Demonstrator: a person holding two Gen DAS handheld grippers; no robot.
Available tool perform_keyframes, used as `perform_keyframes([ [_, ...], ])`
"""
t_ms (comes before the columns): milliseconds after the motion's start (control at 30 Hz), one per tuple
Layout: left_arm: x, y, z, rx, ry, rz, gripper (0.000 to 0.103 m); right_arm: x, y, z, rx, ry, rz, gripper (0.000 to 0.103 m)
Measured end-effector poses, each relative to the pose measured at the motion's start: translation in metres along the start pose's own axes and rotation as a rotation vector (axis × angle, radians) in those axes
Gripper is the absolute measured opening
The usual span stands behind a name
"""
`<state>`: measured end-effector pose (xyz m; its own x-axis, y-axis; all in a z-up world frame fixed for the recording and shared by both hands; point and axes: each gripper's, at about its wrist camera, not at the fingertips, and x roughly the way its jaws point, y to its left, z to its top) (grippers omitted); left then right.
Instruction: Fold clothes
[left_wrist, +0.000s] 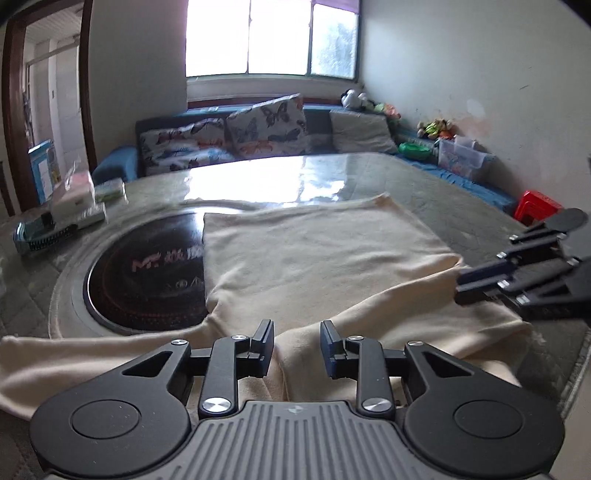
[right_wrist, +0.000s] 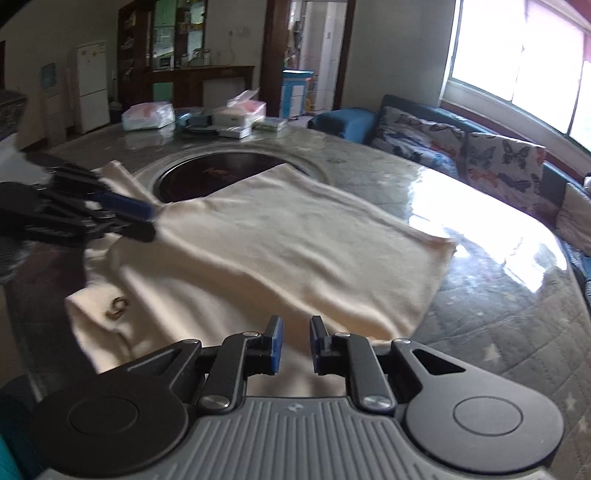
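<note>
A cream garment (left_wrist: 314, 254) lies spread on the table, one part folded over, also in the right wrist view (right_wrist: 277, 251). It has a small brown mark (right_wrist: 118, 308) near its near edge. My left gripper (left_wrist: 297, 345) is open just above the garment's near fold, holding nothing; it also shows at the left of the right wrist view (right_wrist: 149, 223). My right gripper (right_wrist: 295, 343) is open over the garment's near edge; it shows at the right in the left wrist view (left_wrist: 460, 282), its tips at the cloth's right edge.
A round black hotplate (left_wrist: 147, 273) is set into the table, partly under the garment. Boxes and packets (left_wrist: 77, 199) sit at the table's far left. A sofa with butterfly cushions (left_wrist: 258, 129) stands behind. A red stool (left_wrist: 537, 206) is at the right.
</note>
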<state>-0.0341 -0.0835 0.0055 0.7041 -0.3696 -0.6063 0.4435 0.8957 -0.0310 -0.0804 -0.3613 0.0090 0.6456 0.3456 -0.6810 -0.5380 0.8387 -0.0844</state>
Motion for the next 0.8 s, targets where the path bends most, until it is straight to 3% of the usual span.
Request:
perform_keyframes([
  [100, 0.008, 0.0, -0.007, 0.025, 0.027, 0.04, 0.03, 0.002, 0.02, -0.005, -0.054, 0.034, 0.053, 0.014],
  [333, -0.02, 0.013, -0.011, -0.034, -0.046, 0.051, 0.03, 0.0, 0.042, 0.005, -0.125, 0.03, 0.101, 0.014],
  [633, -0.05, 0.071, -0.028, -0.208, -0.031, 0.239, 0.033, 0.044, 0.061, 0.055, -0.156, 0.002, 0.199, 0.014],
  [800, -0.063, 0.106, -0.038, -0.303, -0.026, 0.342, 0.041, 0.069, 0.084, 0.065, -0.199, 0.028, 0.239, 0.014],
])
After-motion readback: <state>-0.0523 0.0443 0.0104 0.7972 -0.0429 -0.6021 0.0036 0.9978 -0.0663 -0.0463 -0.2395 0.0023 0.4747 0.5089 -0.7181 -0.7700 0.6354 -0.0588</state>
